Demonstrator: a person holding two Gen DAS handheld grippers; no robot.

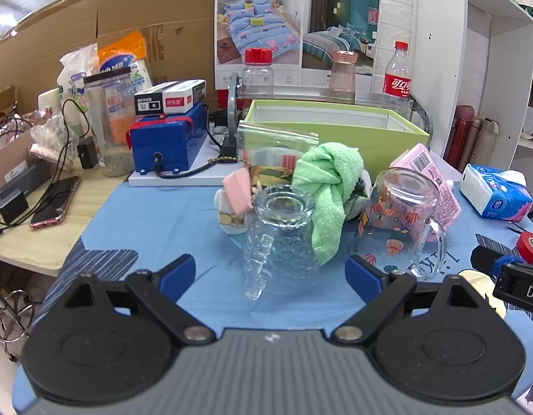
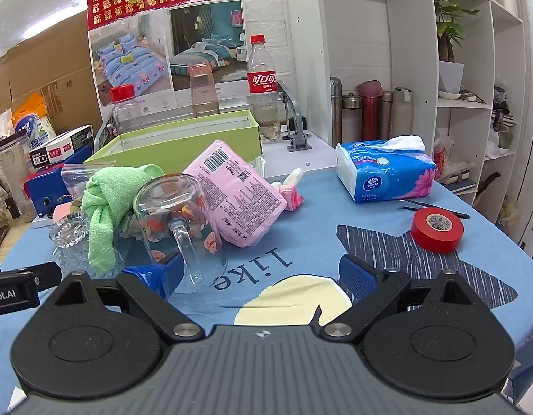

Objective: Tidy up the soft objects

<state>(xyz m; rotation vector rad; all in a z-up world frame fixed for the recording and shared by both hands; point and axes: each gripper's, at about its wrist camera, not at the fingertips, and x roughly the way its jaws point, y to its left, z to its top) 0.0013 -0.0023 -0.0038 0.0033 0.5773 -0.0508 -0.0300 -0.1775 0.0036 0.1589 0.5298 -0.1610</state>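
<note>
Plainly, both hand-held grippers hung low over the blue-clothed worktop (image 1: pixel 155 214), each with its jaws spread wide and nothing between the pads. The left hand-held gripper (image 1: pixel 270 278) faced an upside-down patterned glass mug (image 1: pixel 278 238) that stood just ahead of its blue fingers (image 1: pixel 176 275). A green towel (image 1: pixel 327 193), knotted and bunched, lay draped over the heap behind that mug and hung down its right side, touching it. To the right stood a second clear mug (image 1: pixel 406 214) with its handle toward the camera, and a pink soft pack (image 2: pixel 237 193) leaned behind it. A green box (image 1: pixel 335 128), open at the top, sat behind the heap, with a clear zip bag (image 1: pixel 275 145) propped against its front. The right hand-held gripper (image 2: pixel 263 278) pointed at the cloth's printed lettering; the clear mug stood just beside its left finger. Farther right lay a tissue pack (image 2: pixel 387 171) and a red tape roll (image 2: pixel 437 230), well apart from the heap.
</note>
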